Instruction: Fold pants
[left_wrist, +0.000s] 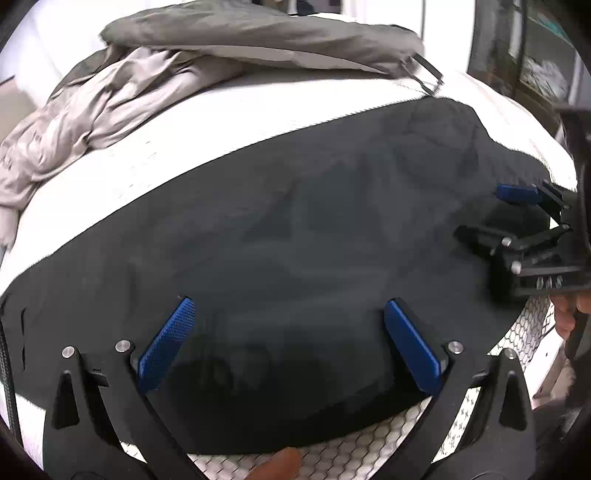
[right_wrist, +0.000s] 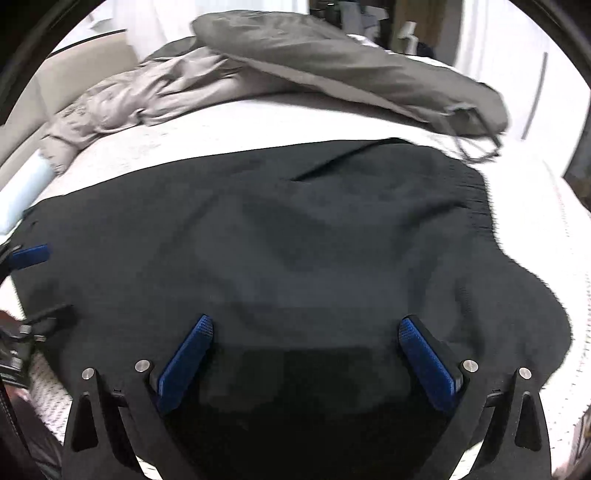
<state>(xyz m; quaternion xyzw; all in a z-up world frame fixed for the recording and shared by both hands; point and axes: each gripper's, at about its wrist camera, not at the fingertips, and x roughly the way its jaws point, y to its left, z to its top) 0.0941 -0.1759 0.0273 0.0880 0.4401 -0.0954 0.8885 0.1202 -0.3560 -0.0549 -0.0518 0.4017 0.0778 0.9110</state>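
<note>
Both grippers spread wide, pinching nothing: left gripper (left_wrist: 290, 343) and right gripper (right_wrist: 306, 360) hover over the near edge of the black knit pants (left_wrist: 295, 221), which lie flat on the white honeycomb-textured mattress (left_wrist: 221, 110) directly ahead of the blue pads (right_wrist: 186, 363). Long axis runs left-right, so each gripper looks nearest its own end, left by the slit hem side, right by the ribbed waistband. Right view shows that waistband and a dark slit; left view shows the right gripper at far right; crumpled grey jacket (right_wrist: 332, 62) lies beyond, apart.
</note>
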